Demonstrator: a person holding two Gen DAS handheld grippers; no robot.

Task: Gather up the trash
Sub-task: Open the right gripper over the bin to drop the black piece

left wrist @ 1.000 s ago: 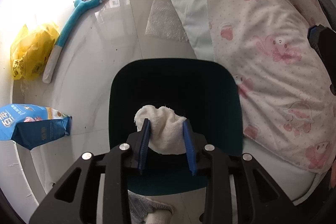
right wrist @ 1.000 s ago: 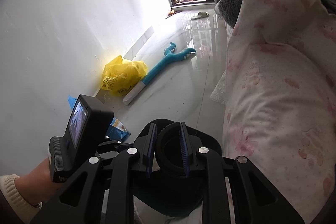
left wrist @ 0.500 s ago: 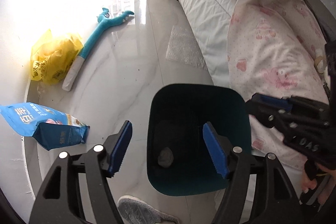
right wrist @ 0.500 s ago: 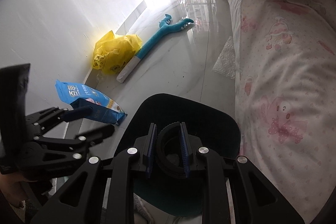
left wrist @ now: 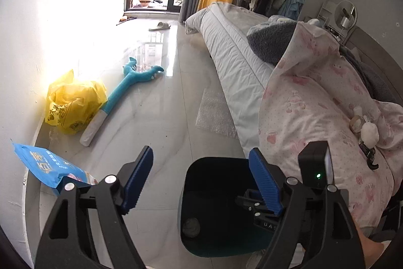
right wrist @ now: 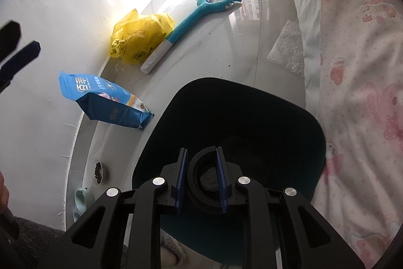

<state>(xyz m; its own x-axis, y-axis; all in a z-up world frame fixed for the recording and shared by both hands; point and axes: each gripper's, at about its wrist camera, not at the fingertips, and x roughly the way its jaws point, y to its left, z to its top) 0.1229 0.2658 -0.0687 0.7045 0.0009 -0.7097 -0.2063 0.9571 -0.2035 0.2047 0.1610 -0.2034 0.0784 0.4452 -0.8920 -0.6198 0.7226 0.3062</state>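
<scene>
1. The left gripper [left wrist: 201, 180] has let go: a second ago its blue pads pinched a white wad of tissue over the bin, and now the jaws are spreading with nothing between them.
2. It has also lifted and tilted up; the view that was filled by the bin now takes in the window, curtain and clothes rack.
3. The wad [left wrist: 191, 225] lies on the bottom of the dark teal bin [left wrist: 214, 251], near its left wall.
4. The right gripper [right wrist: 200, 178] is clamped on a black ring [right wrist: 202, 155], as it was a second ago, with the pads pressing the ring's toothed sides.
5. It has come down over the bin [right wrist: 176, 105]; the ring now hangs inside the bin's mouth, and the wad [right wrist: 209, 178] shows through the ring's hole.
6. In the left view the right gripper's body [left wrist: 314, 168] has come in at the right, over the bin's right edge. In the right view a left finger [right wrist: 22, 54] shows at the far left, blurred.
7. On the floor, all unmoved: a blue bag [right wrist: 105, 102] just left of the bin, a yellow bag [right wrist: 141, 39] by the wall, a teal toy [right wrist: 201, 9] beside it, and bubble wrap [left wrist: 216, 115] against the bed [left wrist: 234, 59].
8. On the pink quilt [left wrist: 309, 102], newly in view, lie a tape roll [left wrist: 357, 123] and another white wad [left wrist: 369, 133], touching each other.
</scene>
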